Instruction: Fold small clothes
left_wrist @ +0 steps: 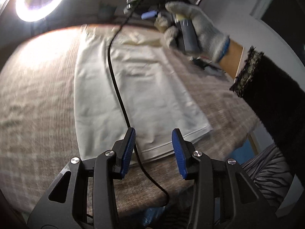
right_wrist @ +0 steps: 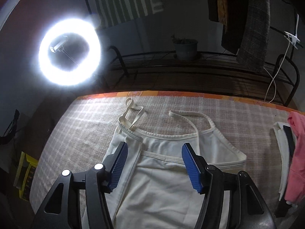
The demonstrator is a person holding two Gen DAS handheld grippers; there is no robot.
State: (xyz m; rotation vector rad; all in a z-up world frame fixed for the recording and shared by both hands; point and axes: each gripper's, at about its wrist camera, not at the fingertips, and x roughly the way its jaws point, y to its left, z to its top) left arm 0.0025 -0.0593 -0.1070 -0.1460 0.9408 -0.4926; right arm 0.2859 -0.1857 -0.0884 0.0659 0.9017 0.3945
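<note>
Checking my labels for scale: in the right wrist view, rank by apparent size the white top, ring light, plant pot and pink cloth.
1. White top
2. Ring light
3. Pink cloth, partly cut off at the edge
4. Plant pot, farthest, so its real size is unsure

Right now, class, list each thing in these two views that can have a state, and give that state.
Left gripper: open, empty, over the top's hem.
Right gripper: open, empty, over the top's neckline.
White camisole top: lying flat, one side folded inward.
Straps: loose, spread on the cloth.
Ring light: on.
Pink garment: bunched at the table's edge.
</note>
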